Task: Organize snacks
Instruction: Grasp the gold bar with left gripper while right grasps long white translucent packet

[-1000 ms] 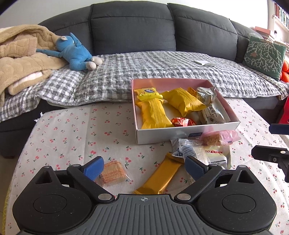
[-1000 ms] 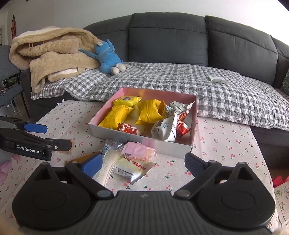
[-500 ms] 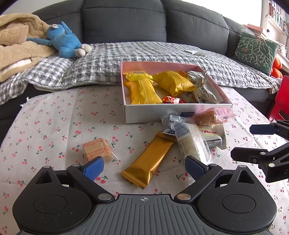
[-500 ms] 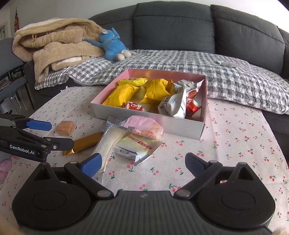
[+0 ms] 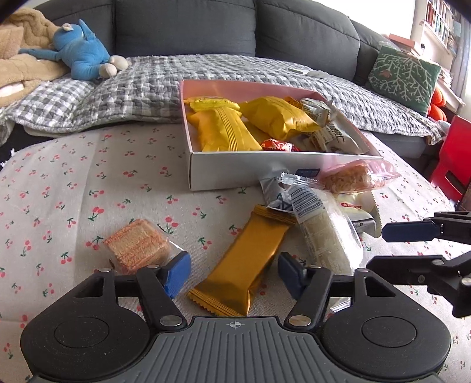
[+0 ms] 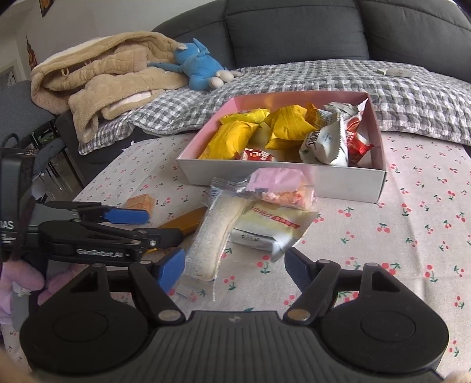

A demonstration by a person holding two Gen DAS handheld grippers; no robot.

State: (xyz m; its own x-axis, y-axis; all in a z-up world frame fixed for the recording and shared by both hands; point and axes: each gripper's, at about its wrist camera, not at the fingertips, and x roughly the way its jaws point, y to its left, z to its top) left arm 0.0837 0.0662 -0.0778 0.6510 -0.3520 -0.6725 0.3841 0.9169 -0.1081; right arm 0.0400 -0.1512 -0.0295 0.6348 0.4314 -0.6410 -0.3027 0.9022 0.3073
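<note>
Both tools have sunk toward the counter (image 5: 88,182); the left tool (image 5: 234,272) and right tool (image 6: 234,266) have just been narrowing, pads clear of the wrappers.

Dark grey sofa (image 5: 182,26) under a grey checked quilt (image 5: 153,85), beige blanket (image 6: 97,76) heaped at one end, blue plush toy (image 6: 200,70), green leaf-pattern cushion (image 5: 403,78), cherry-print tablecloth (image 5: 73,182), perhaps bookshelves (image 5: 438,20) in bright daylight, red chair (image 5: 452,165).

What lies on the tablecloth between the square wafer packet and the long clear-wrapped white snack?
In the left wrist view, the gold bar wrapper lies diagonally between the wafer packet and the clear-wrapped white snack.
</note>
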